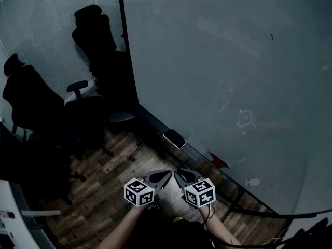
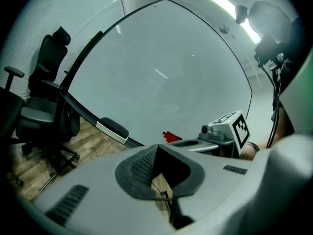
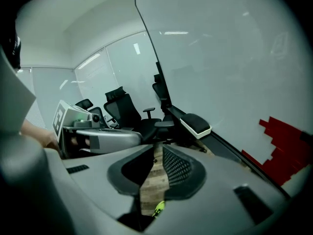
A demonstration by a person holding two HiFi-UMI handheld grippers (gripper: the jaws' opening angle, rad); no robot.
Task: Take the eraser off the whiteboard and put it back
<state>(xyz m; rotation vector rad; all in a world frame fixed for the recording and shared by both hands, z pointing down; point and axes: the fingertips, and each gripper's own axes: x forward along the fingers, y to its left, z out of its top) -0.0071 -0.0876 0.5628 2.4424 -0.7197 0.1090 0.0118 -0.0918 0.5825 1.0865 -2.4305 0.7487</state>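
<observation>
The eraser (image 1: pixel 175 138), dark on top with a white base, rests on the tray (image 1: pixel 155 122) along the whiteboard's (image 1: pixel 233 61) lower edge. It also shows in the left gripper view (image 2: pixel 113 128) and the right gripper view (image 3: pixel 196 124). Both grippers hang side by side below it, pointing at the board and well short of the eraser. My left gripper (image 1: pixel 158 178) (image 2: pixel 156 151) has its tips together and holds nothing. My right gripper (image 1: pixel 185 176) (image 3: pixel 156 153) shows a narrow slit between its jaws, with only floor visible through it.
A red patch (image 1: pixel 218 161) sits on the board's bottom edge, right of the eraser. Two black office chairs (image 1: pixel 98 40) (image 1: pixel 31 97) stand at the left on the wooden floor (image 1: pixel 104 191). A white desk edge (image 1: pixel 15 211) is at bottom left. A cable (image 1: pixel 270 211) runs below the board.
</observation>
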